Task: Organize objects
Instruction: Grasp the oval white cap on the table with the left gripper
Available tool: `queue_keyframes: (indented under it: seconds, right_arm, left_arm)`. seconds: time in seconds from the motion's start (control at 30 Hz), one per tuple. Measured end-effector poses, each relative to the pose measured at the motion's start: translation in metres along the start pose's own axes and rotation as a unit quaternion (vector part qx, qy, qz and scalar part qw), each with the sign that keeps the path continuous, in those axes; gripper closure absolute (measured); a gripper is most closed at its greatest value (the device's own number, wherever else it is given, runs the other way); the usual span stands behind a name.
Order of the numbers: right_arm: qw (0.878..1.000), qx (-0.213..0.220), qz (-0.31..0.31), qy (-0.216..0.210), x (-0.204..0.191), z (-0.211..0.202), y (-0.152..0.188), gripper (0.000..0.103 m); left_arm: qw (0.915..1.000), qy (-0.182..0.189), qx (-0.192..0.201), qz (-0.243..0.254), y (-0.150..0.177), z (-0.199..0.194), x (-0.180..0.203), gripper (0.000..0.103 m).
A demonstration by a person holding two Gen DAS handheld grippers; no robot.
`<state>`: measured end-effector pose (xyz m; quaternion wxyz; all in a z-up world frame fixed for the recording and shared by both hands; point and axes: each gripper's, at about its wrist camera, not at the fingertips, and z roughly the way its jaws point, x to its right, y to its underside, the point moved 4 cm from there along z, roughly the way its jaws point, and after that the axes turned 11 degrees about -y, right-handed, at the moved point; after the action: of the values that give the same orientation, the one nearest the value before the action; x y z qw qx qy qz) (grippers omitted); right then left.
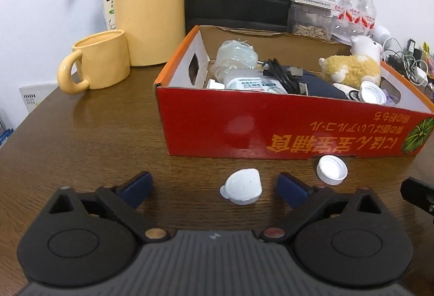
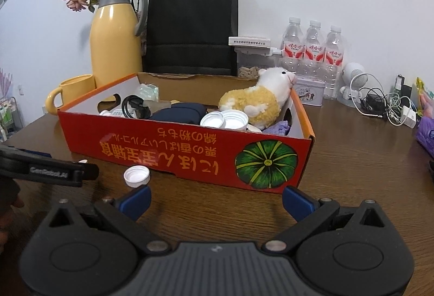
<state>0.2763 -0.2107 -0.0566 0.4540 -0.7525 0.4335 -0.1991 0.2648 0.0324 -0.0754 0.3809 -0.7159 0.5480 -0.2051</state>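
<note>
A small white lidded tub (image 1: 241, 186) lies on the brown table between the fingers of my left gripper (image 1: 214, 185), nearer the right finger; the jaws stand wide and neither pad touches it. A white bottle cap (image 1: 332, 169) (image 2: 137, 176) lies open side up just in front of the red cardboard box (image 1: 271, 130) (image 2: 190, 152). The box holds a plush sheep (image 2: 252, 103), two white caps (image 2: 225, 119), a black cable (image 1: 282, 73), a dark pouch (image 2: 176, 113) and a plastic bag (image 1: 236, 54). My right gripper (image 2: 217, 197) is open before the box's front wall, nothing between its fingers.
A yellow mug (image 1: 100, 65) and a yellow thermos jug (image 1: 149, 5) stand left of the box. Behind it are a black paper bag (image 2: 192, 24) and three water bottles (image 2: 312, 51). A tangle of chargers and cables (image 2: 385, 106) lies at the far right.
</note>
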Motion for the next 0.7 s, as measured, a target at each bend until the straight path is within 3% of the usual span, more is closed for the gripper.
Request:
queue_keyframes:
  seconds: [0.1, 0.4, 0.7]
  right_arm:
    - [1.000, -0.001, -0.001, 0.000, 0.000, 0.000, 0.000, 0.000]
    - [1.000, -0.007, -0.003, -0.001, -0.001, 0.007, 0.002, 0.000]
    - [0.999, -0.011, -0.006, -0.041, -0.034, 0.028, -0.006, 0.000]
  left_arm:
    - [0.9994, 0.022, 0.021, 0.014, 0.001, -0.011, 0.004, 0.080]
    - [0.9983, 0.042, 0.042, 0.001, -0.001, -0.022, 0.004, 0.080]
    - [0.9951, 0.051, 0.075, -0.039, -0.011, -0.038, -0.016, 0.080]
